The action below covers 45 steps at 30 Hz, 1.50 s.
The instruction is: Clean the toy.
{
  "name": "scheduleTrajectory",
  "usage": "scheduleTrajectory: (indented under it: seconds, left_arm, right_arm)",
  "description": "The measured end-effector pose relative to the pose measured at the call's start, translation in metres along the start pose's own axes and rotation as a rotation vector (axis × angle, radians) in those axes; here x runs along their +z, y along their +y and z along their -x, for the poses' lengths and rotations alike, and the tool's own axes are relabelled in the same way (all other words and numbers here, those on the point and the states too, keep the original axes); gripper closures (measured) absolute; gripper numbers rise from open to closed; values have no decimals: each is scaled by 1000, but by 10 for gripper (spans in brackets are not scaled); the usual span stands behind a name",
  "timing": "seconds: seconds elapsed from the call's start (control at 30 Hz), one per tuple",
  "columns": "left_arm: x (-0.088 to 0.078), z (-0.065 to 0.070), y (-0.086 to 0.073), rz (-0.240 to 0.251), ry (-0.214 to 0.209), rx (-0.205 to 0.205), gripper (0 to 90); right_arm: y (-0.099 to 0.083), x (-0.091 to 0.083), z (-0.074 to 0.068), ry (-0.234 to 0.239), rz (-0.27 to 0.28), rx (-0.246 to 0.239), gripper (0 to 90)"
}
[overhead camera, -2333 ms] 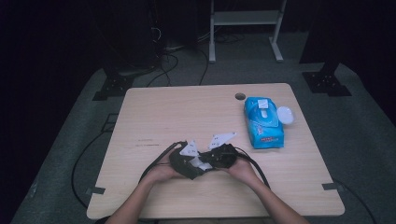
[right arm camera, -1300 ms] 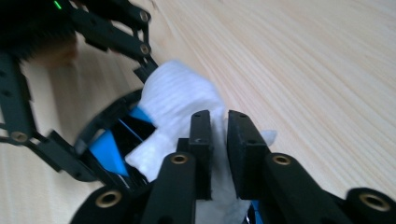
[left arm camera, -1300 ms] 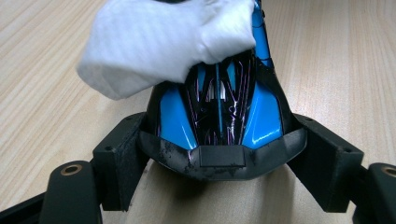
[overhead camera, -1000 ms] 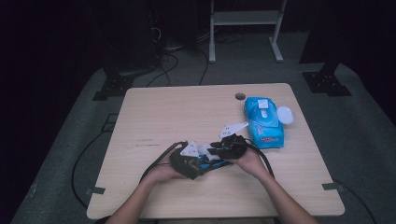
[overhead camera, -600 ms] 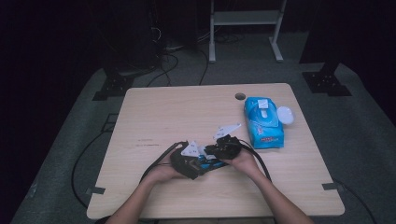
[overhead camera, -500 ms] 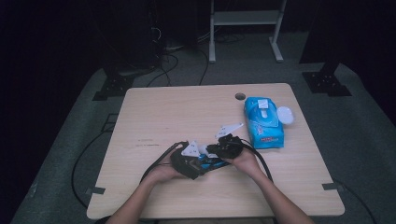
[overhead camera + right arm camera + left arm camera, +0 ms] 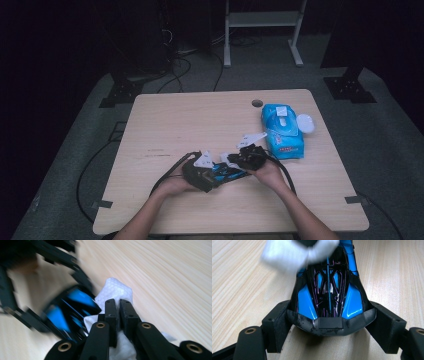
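My left claw is clamped on a toy car, its 2 jaws pressing on the car's flanks at one end, and I hold it low over the near middle of the desk. My right claw has just been closing and now its jaws stand together, pinching a white wipe between them.

What the wiping stroke turns on: seen from above, the car's long axis runs from my left claw at 8 o'clock out toward my right claw at 2 o'clock, so the wipe meets the car at its far end, the end away from my left grip. In the left gripper view the car points straight away from me toward 12 o'clock, and the wipe sits blurred over its far end. In the right gripper view the car lies just at 9 o'clock of my right jaws, touching the wipe. My right hand is the nearer one to the free end, so I judge that hand should drag the wipe along the body toward my left claw.

The car is glossy, bright blue and black, with thin purple lines across its black middle panels. The black end piece between my left jaws looks scuffed and speckled. A blue pack of wipes lies at 2 o'clock of my hands, near the desk's right edge.
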<state>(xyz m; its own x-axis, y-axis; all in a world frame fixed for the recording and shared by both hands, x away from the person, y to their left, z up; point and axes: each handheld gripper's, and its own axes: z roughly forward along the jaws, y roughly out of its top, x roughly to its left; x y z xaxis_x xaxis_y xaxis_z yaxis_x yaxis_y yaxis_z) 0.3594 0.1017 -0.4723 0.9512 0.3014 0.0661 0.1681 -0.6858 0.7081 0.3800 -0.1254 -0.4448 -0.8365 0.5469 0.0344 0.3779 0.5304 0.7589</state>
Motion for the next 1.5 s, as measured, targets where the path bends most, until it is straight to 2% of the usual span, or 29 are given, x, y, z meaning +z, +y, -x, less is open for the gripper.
scheduleTrajectory:
  seconds: [0.07,0.17,0.27,0.37,0.47,0.57,0.67,0.73,0.8,0.87,0.97,1.07,1.23,1.3,1.5]
  left_arm:
    - [-1,0,0,-5,-1,2,241]
    - [1,0,1,-2,-1,-3,241]
    - [2,0,2,-3,0,1,240]
    - [1,0,1,-2,0,-2,241]
    - [0,0,0,-6,0,2,241]
    - [0,-1,0,-1,-4,2,241]
    - [1,-1,0,-2,-6,3,241]
    - [1,0,1,-4,-2,4,240]
    - [1,0,1,-5,-1,2,240]
    - [1,0,1,-2,0,1,241]
    - [2,0,2,-6,0,4,240]
    - [2,0,1,-2,1,0,241]
    - [1,0,0,-1,2,2,241]
    - [1,1,1,-3,4,4,241]
    - [2,1,1,-5,8,2,241]
  right_arm:
    - [-7,-6,9,-44,-27,2,845]
    - [-17,-12,19,-47,-21,45,845]
    - [-18,-14,17,-72,-23,39,844]
    - [-16,-11,12,-33,12,40,843]
    - [-17,-10,9,-32,22,28,843]
    - [-26,-16,16,-75,1,30,843]
    - [-41,-27,28,-110,-12,90,843]
    - [-46,-30,30,-93,1,124,843]
    - [-44,-29,28,-91,2,117,843]
    - [-37,-25,25,-55,24,119,843]
    - [-23,-12,15,-36,36,68,842]
    - [-19,-8,15,-38,29,53,843]
    - [-36,-22,29,-67,12,111,843]
    - [-45,-29,33,-56,20,155,842]
    - [-62,-44,23,-15,7,177,842]
